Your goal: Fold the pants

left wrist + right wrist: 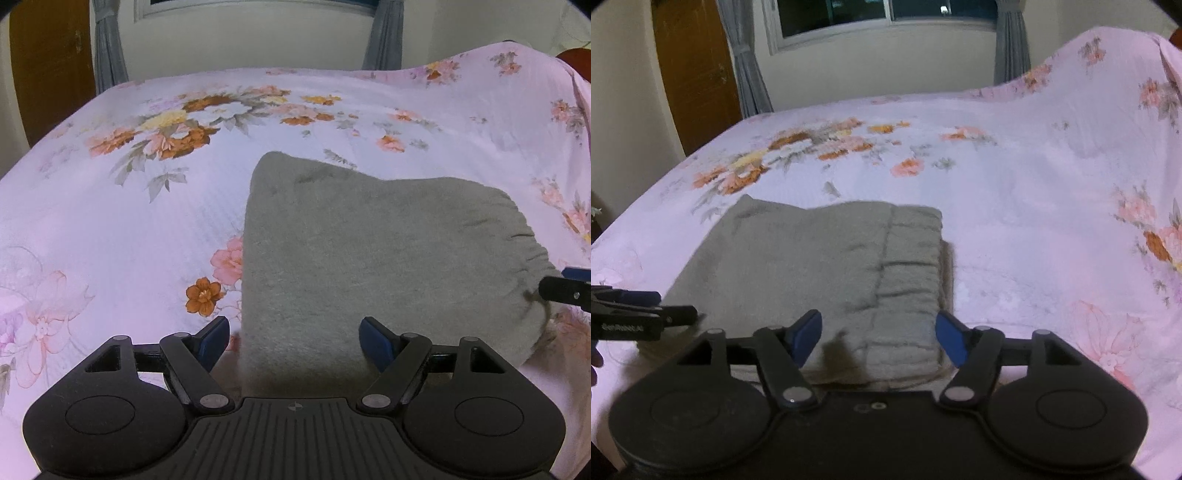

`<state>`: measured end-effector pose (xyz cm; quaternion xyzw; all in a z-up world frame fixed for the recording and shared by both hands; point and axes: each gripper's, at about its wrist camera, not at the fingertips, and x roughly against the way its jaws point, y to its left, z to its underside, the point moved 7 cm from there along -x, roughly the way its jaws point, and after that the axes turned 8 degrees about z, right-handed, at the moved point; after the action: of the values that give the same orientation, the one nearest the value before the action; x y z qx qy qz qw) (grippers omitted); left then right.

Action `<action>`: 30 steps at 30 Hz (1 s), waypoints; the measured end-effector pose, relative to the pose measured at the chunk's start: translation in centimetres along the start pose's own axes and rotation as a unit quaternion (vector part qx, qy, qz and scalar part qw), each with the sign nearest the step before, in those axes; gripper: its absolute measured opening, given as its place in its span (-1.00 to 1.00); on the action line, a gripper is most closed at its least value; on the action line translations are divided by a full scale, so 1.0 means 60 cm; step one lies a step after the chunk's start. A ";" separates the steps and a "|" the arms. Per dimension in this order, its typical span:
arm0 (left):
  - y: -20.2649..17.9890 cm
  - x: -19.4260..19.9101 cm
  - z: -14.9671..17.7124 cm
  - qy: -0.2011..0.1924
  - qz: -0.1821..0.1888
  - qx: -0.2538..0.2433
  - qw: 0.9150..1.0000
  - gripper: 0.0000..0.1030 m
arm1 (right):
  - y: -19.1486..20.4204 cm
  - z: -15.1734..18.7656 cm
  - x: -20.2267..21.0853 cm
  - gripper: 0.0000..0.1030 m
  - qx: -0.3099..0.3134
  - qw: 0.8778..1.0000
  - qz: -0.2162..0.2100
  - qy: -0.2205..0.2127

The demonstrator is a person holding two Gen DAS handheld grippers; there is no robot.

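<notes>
The grey pants (369, 258) lie folded into a compact block on the pink floral bedsheet (110, 229). In the right wrist view the pants (812, 269) show their gathered elastic waistband (912, 280) on the right side. My left gripper (295, 341) is open, with its blue pads either side of the pants' near left edge and nothing between them gripped. My right gripper (879, 338) is open over the near edge by the waistband. The right gripper's tip shows at the right edge of the left wrist view (565, 291). The left gripper shows at the left of the right wrist view (642, 314).
The bed (1015, 192) fills both views, its sheet rising over a hump at the far right (1108, 74). Behind it are a cream wall, a window (886, 14) with grey curtains (746, 74) and a wooden door (694, 74) at the left.
</notes>
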<state>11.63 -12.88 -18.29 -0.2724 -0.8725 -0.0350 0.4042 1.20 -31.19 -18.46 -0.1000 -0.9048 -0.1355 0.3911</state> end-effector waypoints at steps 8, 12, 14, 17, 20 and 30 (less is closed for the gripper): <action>0.016 -0.032 -0.003 0.027 0.053 0.042 0.997 0.50 | -0.027 0.018 -0.028 0.48 -0.044 0.998 -0.035 0.043; 0.033 -0.050 -0.001 0.043 0.097 0.078 0.991 0.50 | -0.041 0.019 -0.046 0.59 -0.072 0.993 -0.063 0.067; 0.040 -0.058 -0.001 0.048 0.118 0.088 0.988 0.50 | -0.049 0.023 -0.058 0.60 -0.090 0.988 -0.087 0.089; 0.043 -0.067 -0.001 0.051 0.140 0.089 0.985 0.50 | -0.065 0.027 -0.076 0.66 -0.122 0.978 -0.125 0.111; 0.043 -0.076 -0.003 0.053 0.165 0.093 0.980 0.49 | -0.075 0.031 -0.087 0.66 -0.142 0.969 -0.161 0.123; 0.057 -0.086 -0.008 0.059 0.224 0.129 0.964 0.13 | -0.117 0.033 -0.110 0.60 -0.196 0.924 -0.295 0.143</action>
<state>16.38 -12.41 -22.22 -0.4040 -0.7607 0.1536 0.4843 2.28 -37.68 -25.79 0.1172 -0.7832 -0.4319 0.4317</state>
